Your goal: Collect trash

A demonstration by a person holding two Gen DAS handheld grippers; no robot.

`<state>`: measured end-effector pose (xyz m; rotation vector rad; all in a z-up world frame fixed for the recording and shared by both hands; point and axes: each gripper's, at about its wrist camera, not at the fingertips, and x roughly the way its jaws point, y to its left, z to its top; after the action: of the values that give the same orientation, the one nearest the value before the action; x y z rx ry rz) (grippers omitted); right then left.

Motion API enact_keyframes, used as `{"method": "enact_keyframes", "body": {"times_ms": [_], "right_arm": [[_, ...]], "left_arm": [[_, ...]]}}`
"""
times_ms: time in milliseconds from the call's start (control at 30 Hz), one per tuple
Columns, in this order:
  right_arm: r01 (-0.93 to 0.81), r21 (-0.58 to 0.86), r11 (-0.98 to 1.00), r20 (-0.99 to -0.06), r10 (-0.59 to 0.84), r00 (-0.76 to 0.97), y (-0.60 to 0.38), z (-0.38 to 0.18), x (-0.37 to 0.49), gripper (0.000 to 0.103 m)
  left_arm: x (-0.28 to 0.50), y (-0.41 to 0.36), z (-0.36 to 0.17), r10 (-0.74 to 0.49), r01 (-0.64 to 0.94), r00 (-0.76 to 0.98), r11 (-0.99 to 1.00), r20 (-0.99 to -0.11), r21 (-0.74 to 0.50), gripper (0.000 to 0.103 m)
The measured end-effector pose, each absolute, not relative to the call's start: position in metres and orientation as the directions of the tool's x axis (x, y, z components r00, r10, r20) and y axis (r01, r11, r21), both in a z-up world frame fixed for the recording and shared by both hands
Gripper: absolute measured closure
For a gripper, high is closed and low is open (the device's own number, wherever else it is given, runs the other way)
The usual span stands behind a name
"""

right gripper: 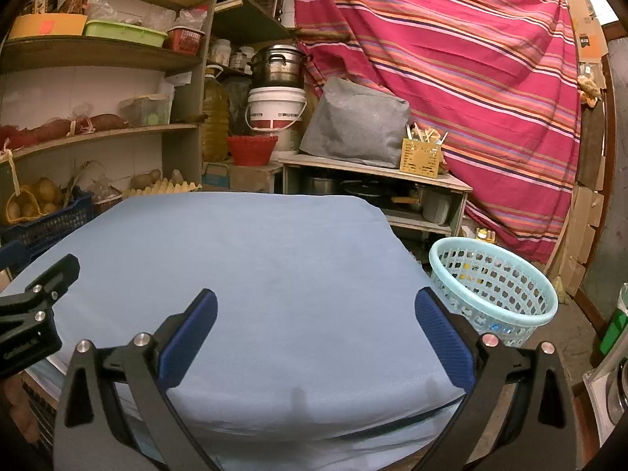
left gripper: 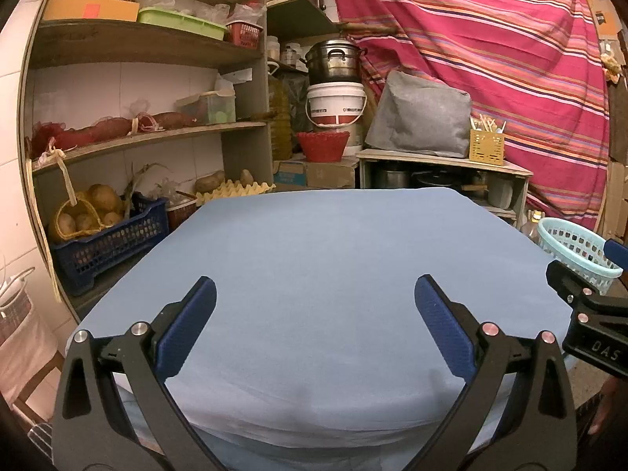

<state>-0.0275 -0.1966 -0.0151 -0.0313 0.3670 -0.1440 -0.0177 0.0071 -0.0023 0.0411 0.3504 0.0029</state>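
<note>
Tools are both spread wide with nothing between the pads, my left tool [left gripper: 314, 294] and right tool [right gripper: 314, 306] hovering side by side over the near edge of the bench [right gripper: 255, 259] with its light blue cloth. Trash-wise I honestly can't make out any loose piece on that cloth from either wrist view. Only task thing I see is the pale blue basket [right gripper: 494, 286], down on the floor just off the bench's right edge, right beside my right tool's outer finger.
</note>
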Motion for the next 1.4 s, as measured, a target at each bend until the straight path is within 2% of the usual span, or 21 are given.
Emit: {"method": "enact_keyframes", "body": {"times_ms": [1400], "right_arm": [[0.132, -0.061, 0.989, -0.354, -0.145, 0.924, -0.2026, -0.0144, -0.0267, 0.005]], "left_arm": [[-0.0189, 0.0054, -0.0029, 0.01, 0.006, 0.942, 0.999, -0.337, 0.046, 0.005]]}}
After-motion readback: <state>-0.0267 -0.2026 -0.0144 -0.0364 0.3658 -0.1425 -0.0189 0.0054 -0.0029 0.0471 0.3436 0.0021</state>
